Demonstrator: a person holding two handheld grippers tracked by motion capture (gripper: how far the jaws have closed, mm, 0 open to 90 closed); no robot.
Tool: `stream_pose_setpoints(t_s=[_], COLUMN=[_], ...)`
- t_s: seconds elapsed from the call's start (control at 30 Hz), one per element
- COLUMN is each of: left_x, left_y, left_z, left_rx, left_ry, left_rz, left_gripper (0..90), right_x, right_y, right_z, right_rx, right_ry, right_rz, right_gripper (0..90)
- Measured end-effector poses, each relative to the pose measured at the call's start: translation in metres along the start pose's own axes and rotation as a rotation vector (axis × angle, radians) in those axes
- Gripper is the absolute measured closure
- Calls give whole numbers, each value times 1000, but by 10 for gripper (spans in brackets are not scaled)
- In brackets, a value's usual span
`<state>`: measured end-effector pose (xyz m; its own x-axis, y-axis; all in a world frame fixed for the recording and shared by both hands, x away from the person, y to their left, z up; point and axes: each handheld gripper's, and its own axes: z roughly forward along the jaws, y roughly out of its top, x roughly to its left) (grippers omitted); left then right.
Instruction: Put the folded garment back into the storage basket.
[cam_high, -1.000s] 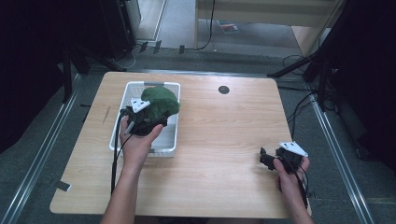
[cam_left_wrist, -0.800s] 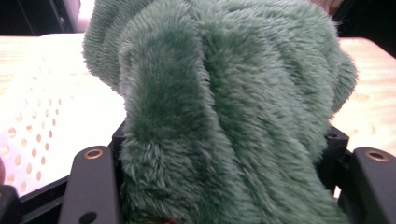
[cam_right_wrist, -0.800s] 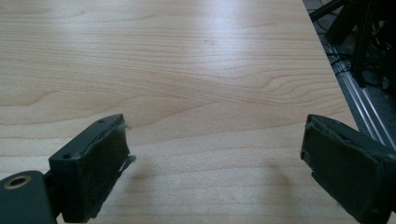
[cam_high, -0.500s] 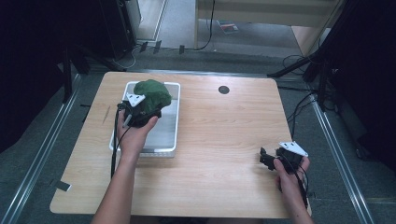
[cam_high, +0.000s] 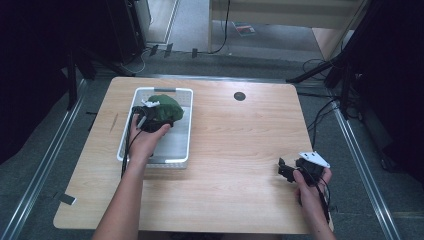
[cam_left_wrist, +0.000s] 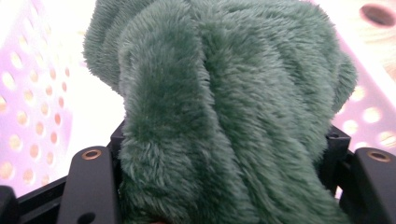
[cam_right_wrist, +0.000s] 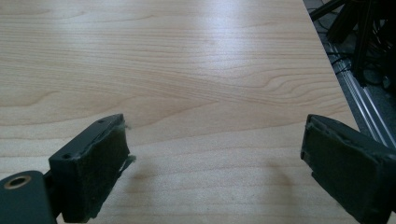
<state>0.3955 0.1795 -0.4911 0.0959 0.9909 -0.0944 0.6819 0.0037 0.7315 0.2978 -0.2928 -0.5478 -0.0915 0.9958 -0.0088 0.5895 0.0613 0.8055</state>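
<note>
The left gripper (cam_high: 156, 120) grips the green plush cloth (cam_high: 165, 106) over the white basket's (cam_high: 131, 100) far end; the right gripper (cam_high: 287, 172) rests released, well apart.

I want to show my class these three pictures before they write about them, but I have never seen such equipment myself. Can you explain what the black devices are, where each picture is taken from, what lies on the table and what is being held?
There is no robot here: a person holds a hand-operated two-jaw tool in each hand. The high view looks down from above the person's side of the wooden table. The other two pictures come from small cameras riding on each tool, looking along its black jaws.

On the table stands a white perforated basket, and near the far edge is a small dark round hole.

The left tool is inside the basket, its jaws closed on a fluffy green cloth, seen close up in the left gripper view. The right tool sits near the table's right front, jaws wide apart and holding nothing; its own view shows bare wood between them.
</note>
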Motion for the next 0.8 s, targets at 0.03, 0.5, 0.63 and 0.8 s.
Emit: stream_pose_setpoints(t_s=[0.03,0.5,0.63,0.8], left_x=[0,-3,2,4], left_y=[0,-3,1,4], left_z=[2,12,8,3], left_rx=[8,86,84,110], left_ry=[-6,4,-29,-57], left_rz=[-6,10,-46,-78], left_gripper=[325,143,72,2], right_x=[0,0,0,0], right_y=[0,0,0,0], right_z=[0,0,0,0], right_rx=[1,0,0,0], right_ry=[-1,-2,0,-1], right_rz=[1,0,1,1], right_gripper=[79,79,80,79])
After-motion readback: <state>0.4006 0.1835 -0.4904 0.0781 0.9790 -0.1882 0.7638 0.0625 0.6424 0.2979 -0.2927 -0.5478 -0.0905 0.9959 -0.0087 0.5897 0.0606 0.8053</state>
